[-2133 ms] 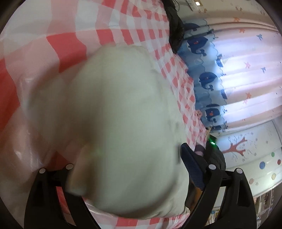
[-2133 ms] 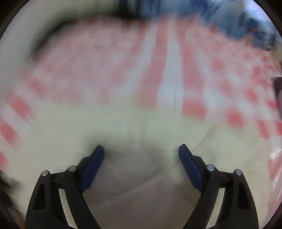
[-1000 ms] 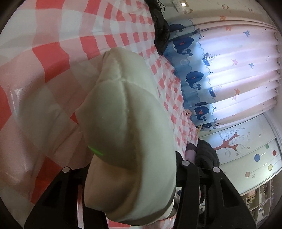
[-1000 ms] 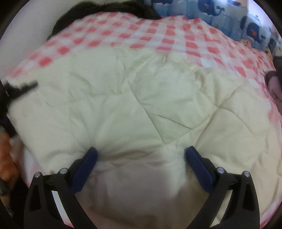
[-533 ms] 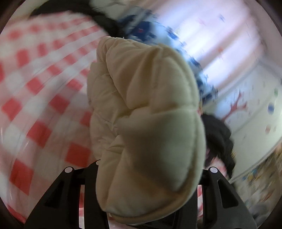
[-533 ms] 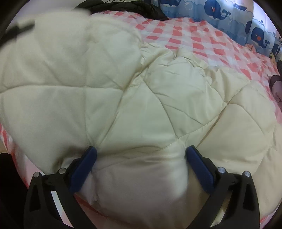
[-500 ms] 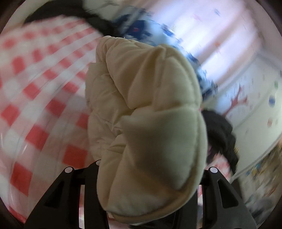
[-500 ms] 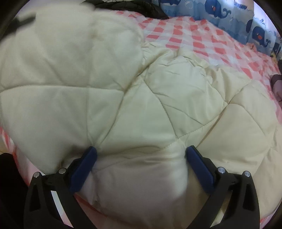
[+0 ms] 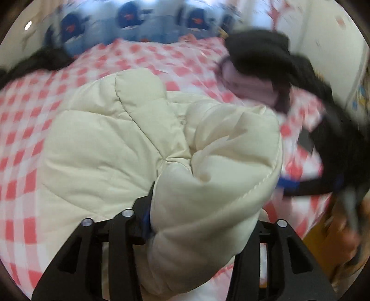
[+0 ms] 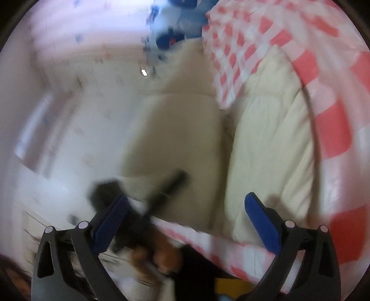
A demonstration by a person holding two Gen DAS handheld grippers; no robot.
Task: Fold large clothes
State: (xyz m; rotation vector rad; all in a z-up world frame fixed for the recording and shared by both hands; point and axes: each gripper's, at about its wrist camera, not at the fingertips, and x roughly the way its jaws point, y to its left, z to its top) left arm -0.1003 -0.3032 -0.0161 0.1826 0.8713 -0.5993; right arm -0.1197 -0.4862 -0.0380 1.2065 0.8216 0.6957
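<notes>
A cream quilted puffer garment (image 9: pixel 129 148) lies on a red-and-white checked bed cover (image 9: pixel 20 129). My left gripper (image 9: pixel 203 215) is shut on a thick fold of the cream garment, which bulges over both fingers and hides the tips. In the blurred right wrist view my right gripper (image 10: pixel 185 217) is open and empty, its blue pads (image 10: pixel 261 222) apart, off the front edge of the garment (image 10: pixel 270 148). The left gripper and the hand holding it show as a dark blur (image 10: pixel 143 208) in that view.
A black garment (image 9: pixel 272 60) and a pink one (image 9: pixel 249 85) lie at the bed's far right. Another dark garment (image 9: pixel 39 62) lies at the far left. Whale-print curtains (image 9: pixel 129 16) hang behind the bed. My right gripper appears blurred at right (image 9: pixel 323 183).
My left gripper has swung the held fold over across the garment. My right gripper has come off the garment and turned sideways, still open.
</notes>
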